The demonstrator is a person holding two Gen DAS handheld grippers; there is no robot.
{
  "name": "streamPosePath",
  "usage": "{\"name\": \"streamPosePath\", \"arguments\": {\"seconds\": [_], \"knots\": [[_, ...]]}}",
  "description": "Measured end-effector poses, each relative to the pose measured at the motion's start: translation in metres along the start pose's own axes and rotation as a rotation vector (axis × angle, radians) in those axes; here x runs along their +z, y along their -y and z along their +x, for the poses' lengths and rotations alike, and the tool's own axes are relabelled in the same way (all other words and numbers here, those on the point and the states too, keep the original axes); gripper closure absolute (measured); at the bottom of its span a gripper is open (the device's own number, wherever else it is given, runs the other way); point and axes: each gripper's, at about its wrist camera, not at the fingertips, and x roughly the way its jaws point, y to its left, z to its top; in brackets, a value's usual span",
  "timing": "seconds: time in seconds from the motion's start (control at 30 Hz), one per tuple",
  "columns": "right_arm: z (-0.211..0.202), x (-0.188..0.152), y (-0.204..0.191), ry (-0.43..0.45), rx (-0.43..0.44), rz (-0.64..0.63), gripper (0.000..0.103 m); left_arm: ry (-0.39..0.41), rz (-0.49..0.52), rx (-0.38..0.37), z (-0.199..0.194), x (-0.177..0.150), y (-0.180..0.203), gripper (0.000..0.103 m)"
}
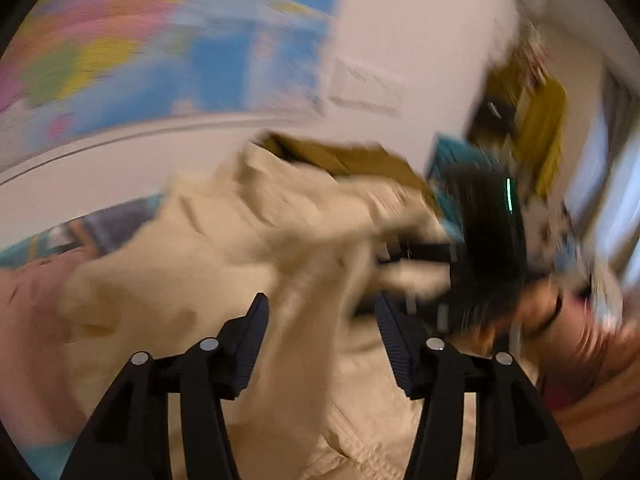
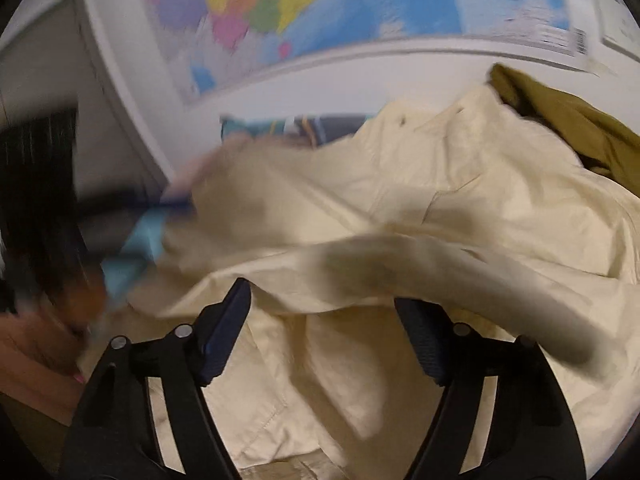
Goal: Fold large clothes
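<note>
Across the lower centre of both frames lies the cream garment [image 2: 460, 208], rumpled. My left gripper [image 1: 322, 320] and right gripper [image 2: 322, 304] stand apart, clamping nothing. It looks light, soft and floppy; I'd pinch a seamed edge, not loose cloth.

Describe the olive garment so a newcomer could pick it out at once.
Start at the colourful wall map, then drop to the big cream garment heaped below it. The olive garment pokes out behind the cream garment's upper right edge, the only dark yellow-green cloth against the pale pile.
</note>
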Motion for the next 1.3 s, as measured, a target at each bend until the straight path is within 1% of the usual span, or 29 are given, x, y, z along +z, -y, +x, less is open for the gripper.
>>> {"name": "streamPosePath", "arguments": {"seconds": [0.03, 0.07, 0.1, 0.17, 0.2, 0.23, 0.27, 0.3, 0.33, 0.4, 0.47, 0.5, 0.53, 0.57, 0.67, 0.73, 0.77, 0.8, 0.83, 0.87, 0.9, 0.93, 0.97, 1.0, 1.07, 1.13, 1.2, 1.23, 1.3], "knots": [[-0.002, 0.003, 0.003, 0.013, 0.007, 0.020, 0.031, -0.023, 0.028, -0.014, 0.009, -0.003, 0.006, 0.038], [-0.006, 0.007, 0.007, 0.029, 0.011, 0.038, 0.032, -0.058, 0.060, -0.044, 0.020, -0.005, 0.012, 0.037], [-0.006, 0.010, 0.008, 0.037, 0.016, 0.047, 0.033, -0.074, 0.082, -0.034, 0.027, -0.008, 0.015, 0.036], [-0.002, 0.016, 0.007, 0.038, 0.029, 0.047, 0.033, -0.117, 0.147, 0.058, 0.046, -0.010, 0.024, 0.035], [-0.001, 0.019, 0.005, 0.038, 0.032, 0.041, 0.033, -0.164, 0.159, 0.104, 0.062, -0.009, 0.024, 0.045], [-0.002, 0.019, 0.004, 0.040, 0.034, 0.038, 0.033, -0.187, 0.153, 0.152, 0.071, -0.007, 0.022, 0.079], [-0.002, 0.020, 0.003, 0.043, 0.036, 0.040, 0.033, -0.210, 0.136, 0.199, 0.080, -0.005, 0.017, 0.093], [-0.004, 0.019, 0.003, 0.047, 0.044, 0.044, 0.033, -0.232, 0.095, 0.214, 0.086, -0.001, 0.009, 0.100], [-0.006, 0.016, 0.003, 0.056, 0.046, 0.051, 0.033, -0.212, 0.030, 0.229, 0.083, 0.005, -0.003, 0.100], [-0.011, 0.010, 0.003, 0.051, 0.042, 0.054, 0.033, -0.124, -0.055, 0.259, 0.057, 0.015, -0.025, 0.101], [-0.010, 0.004, 0.001, 0.031, 0.018, 0.042, 0.030, -0.024, -0.177, 0.238, 0.022, 0.025, -0.051, 0.101], [-0.003, 0.002, -0.004, 0.003, 0.008, 0.017, 0.028, 0.054, -0.253, 0.242, -0.004, 0.030, -0.068, 0.101], [0.003, -0.002, -0.011, -0.022, 0.001, -0.013, 0.027, 0.108, -0.292, 0.253, -0.021, 0.032, -0.079, 0.101], [0.012, -0.004, -0.020, -0.052, -0.016, -0.056, 0.025, 0.180, -0.346, 0.283, -0.048, 0.033, -0.093, 0.101], [0.052, -0.013, -0.053, -0.146, -0.076, -0.213, 0.021, 0.255, -0.400, 0.315, -0.081, 0.039, -0.104, 0.101], [0.077, -0.018, -0.070, -0.192, -0.122, -0.304, 0.021, 0.279, -0.439, 0.337, -0.098, 0.033, -0.113, 0.101], [0.088, -0.021, -0.077, -0.211, -0.156, -0.357, 0.024, 0.286, -0.466, 0.328, -0.104, 0.029, -0.118, 0.101], [0.097, -0.024, -0.082, -0.229, -0.202, -0.406, 0.036, 0.290, -0.484, 0.317, -0.106, 0.026, -0.121, 0.101], [0.106, -0.025, -0.085, -0.250, -0.225, -0.443, 0.044, 0.295, -0.502, 0.313, -0.110, 0.023, -0.124, 0.101], [0.107, -0.024, -0.086, -0.243, -0.194, -0.437, 0.070, 0.301, -0.507, 0.311, -0.113, 0.020, -0.123, 0.101], [0.104, -0.018, -0.087, -0.234, -0.169, -0.412, 0.088, 0.310, -0.515, 0.312, -0.118, 0.016, -0.126, 0.101], [0.100, -0.013, -0.089, -0.213, -0.185, -0.412, 0.094, 0.321, -0.523, 0.312, -0.122, 0.013, -0.128, 0.101], [0.091, -0.007, -0.092, -0.172, -0.187, -0.409, 0.095, 0.330, -0.525, 0.305, -0.128, 0.010, -0.129, 0.101], [0.078, 0.002, -0.096, -0.123, -0.134, -0.377, 0.096, 0.348, -0.530, 0.293, -0.134, 0.009, -0.132, 0.101], [0.063, 0.011, -0.105, -0.082, -0.052, -0.355, 0.096, 0.366, -0.531, 0.289, -0.140, 0.009, -0.134, 0.101], [0.062, 0.012, -0.121, -0.071, -0.027, -0.405, 0.096, 0.381, -0.519, 0.282, -0.146, 0.009, -0.133, 0.101], [0.081, 0.007, -0.120, -0.129, -0.016, -0.408, 0.096, 0.384, -0.516, 0.266, -0.147, 0.011, -0.131, 0.101], [0.093, 0.002, -0.114, -0.171, -0.010, -0.382, 0.095, 0.382, -0.511, 0.260, -0.146, 0.011, -0.130, 0.101], [0.109, -0.007, -0.104, -0.233, 0.017, -0.338, 0.089, 0.370, -0.495, 0.256, -0.143, 0.013, -0.125, 0.101]]}}
